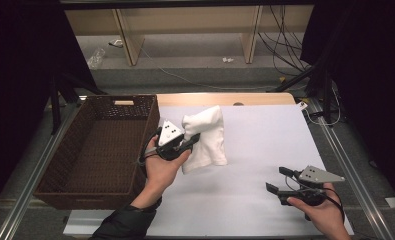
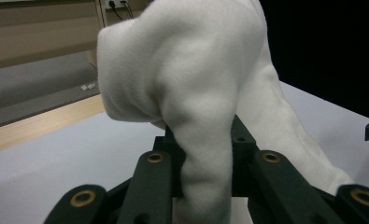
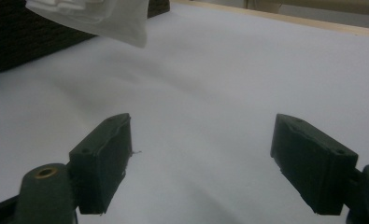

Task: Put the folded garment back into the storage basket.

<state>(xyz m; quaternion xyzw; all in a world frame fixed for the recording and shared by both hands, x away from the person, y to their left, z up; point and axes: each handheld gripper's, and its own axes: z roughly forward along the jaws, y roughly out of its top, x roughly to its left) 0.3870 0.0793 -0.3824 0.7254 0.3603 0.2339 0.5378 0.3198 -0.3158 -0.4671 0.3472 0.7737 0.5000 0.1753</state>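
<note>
Left tool [image 1: 194, 139] clenched on white towel [image 1: 205, 137], held draped above worktop [image 1: 265, 145]; wicker basket [image 1: 100, 145] just beside, to its left; right tool [image 1: 280, 180] released, well apart, empty

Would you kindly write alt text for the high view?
The left gripper holds a white cloth lifted above the white table, beside a brown wicker basket. The right gripper is open near the table's right front.
</note>
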